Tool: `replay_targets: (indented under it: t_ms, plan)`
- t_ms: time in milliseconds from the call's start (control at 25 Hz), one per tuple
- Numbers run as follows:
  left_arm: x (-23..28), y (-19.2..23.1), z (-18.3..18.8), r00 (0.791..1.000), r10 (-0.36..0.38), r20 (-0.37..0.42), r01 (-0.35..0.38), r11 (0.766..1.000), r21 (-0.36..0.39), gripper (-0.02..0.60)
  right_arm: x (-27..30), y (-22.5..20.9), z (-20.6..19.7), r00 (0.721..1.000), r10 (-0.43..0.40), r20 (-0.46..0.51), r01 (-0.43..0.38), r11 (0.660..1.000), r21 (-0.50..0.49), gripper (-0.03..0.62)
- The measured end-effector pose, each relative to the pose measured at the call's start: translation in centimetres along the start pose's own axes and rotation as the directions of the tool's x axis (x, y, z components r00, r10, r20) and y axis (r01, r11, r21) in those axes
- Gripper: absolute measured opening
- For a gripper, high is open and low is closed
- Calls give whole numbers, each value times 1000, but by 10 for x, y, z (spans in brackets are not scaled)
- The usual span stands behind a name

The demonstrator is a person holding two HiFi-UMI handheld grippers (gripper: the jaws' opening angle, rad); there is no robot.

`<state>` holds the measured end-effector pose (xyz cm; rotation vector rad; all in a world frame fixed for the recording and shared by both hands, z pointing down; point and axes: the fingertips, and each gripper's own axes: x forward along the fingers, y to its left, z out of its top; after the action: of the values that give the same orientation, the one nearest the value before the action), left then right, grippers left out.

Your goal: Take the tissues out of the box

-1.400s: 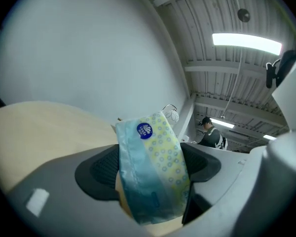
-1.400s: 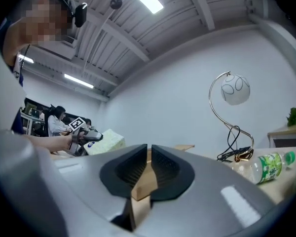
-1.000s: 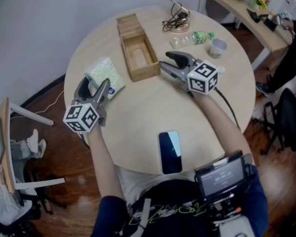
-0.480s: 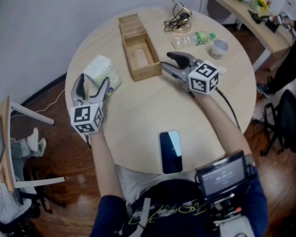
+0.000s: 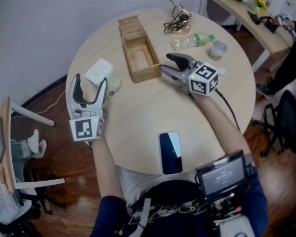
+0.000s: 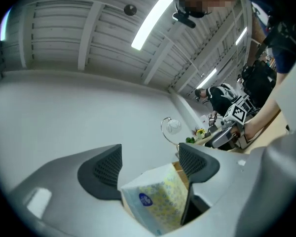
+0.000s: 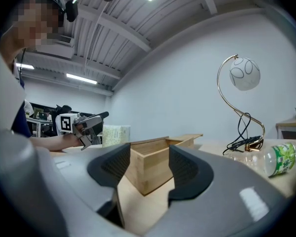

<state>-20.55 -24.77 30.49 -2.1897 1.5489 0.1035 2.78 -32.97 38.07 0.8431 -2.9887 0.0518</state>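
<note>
A tissue pack (image 5: 101, 73) with a yellow-green print, white end up, sits between the jaws of my left gripper (image 5: 89, 85), tipped up off the round table's left side. In the left gripper view the pack (image 6: 158, 201) is wedged deep between the jaws of the left gripper (image 6: 149, 149) against the right one, so that gripper is shut on it. The open, empty wooden box (image 5: 145, 74) lies farther right. My right gripper (image 5: 166, 61) rests by its near right corner. Its jaws have just been opening; the box (image 7: 148, 168) corner shows in the right gripper's (image 7: 149, 154) gap, untouched.
A dark phone (image 5: 170, 151) lies near the table's front edge. Behind the right gripper are a plastic bottle (image 5: 192, 39), a cup (image 5: 218, 48) and a lamp base with cables (image 5: 177, 21). A chair stands off the table's left edge.
My left gripper has risen and rolled, and the tissue pack went from lying flat to tipped on end between its jaws. The right gripper stayed in place.
</note>
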Motion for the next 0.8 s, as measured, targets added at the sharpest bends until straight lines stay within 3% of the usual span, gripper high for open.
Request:
replay_targets:
  t_ms: [240,320,480,600,640,720,800]
  plan:
    - [-18,-29,39,977,-90,192,79,995,65,171,-4,-7,4,999,-46,24,46,999,-4,250]
    - [-24,-50,46,956,-176,236,154,982,110,5,-4,-8,4,998,-56,24,56,998,-5,255]
    - [-27,-98,50,890,-385,245,360,922,143,3,-5,-10,5,997,-73,34,73,997,-4,265]
    - [-16,-114,35,876,-452,167,446,892,75,3,-5,-10,5,997,-67,33,67,998,-4,256]
    - [-12,-115,29,876,-462,140,463,886,29,3,-5,-10,4,997,-67,30,67,998,-2,229]
    - [-4,-115,17,873,-478,97,486,871,-72,3,-7,-14,1,996,-88,15,88,996,4,84]
    - [4,-114,7,870,-487,76,493,857,-151,3,-12,-22,0,993,-119,6,119,993,5,5]
